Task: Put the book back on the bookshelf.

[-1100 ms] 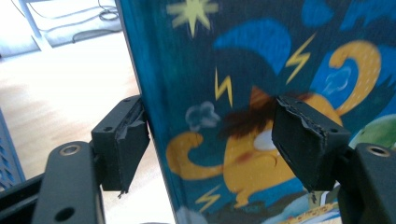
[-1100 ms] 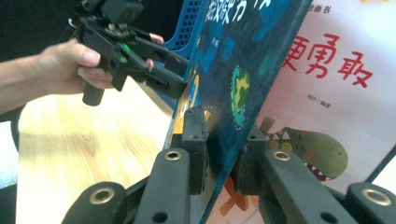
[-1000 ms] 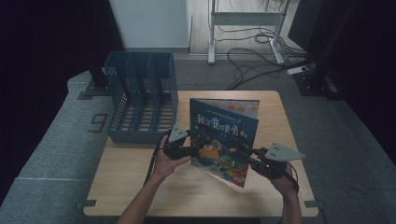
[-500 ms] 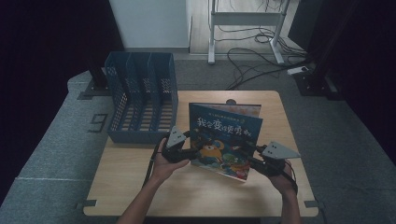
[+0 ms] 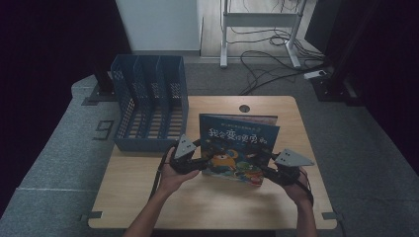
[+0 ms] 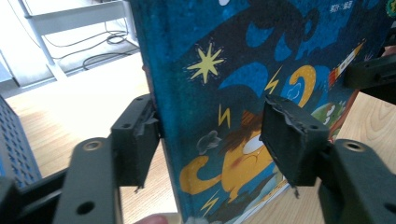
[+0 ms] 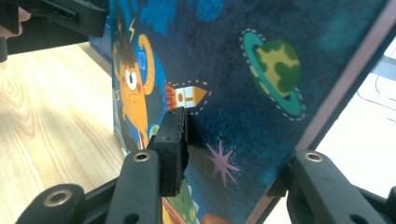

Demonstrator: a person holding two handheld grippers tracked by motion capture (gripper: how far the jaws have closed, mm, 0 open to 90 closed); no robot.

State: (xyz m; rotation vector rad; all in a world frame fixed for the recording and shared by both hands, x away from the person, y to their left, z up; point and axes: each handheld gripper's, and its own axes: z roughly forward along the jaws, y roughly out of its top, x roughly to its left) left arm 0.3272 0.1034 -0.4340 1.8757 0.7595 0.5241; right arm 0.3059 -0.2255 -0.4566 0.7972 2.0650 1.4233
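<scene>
We hold the picture book (image 5: 236, 148) upright between our 2 grippers, over the middle of the surface (image 5: 148, 197) and toward its near edge, with the blue file rack (image 5: 150, 106) standing at the far left corner. The left gripper (image 5: 197, 163) straddles the book's left edge with 1 jaw against the back cover and the front jaw standing slightly off the cover, so we cannot tell whether it truly clamps. The right gripper (image 5: 271, 170) is closed on the book's right edge. The step in hand looks like carrying the book to 1 of the rack's 3 slots. To do it well, we should firm up the left grip, keep the book vertical, and line its lower edge up above an open slot before lowering.
</scene>
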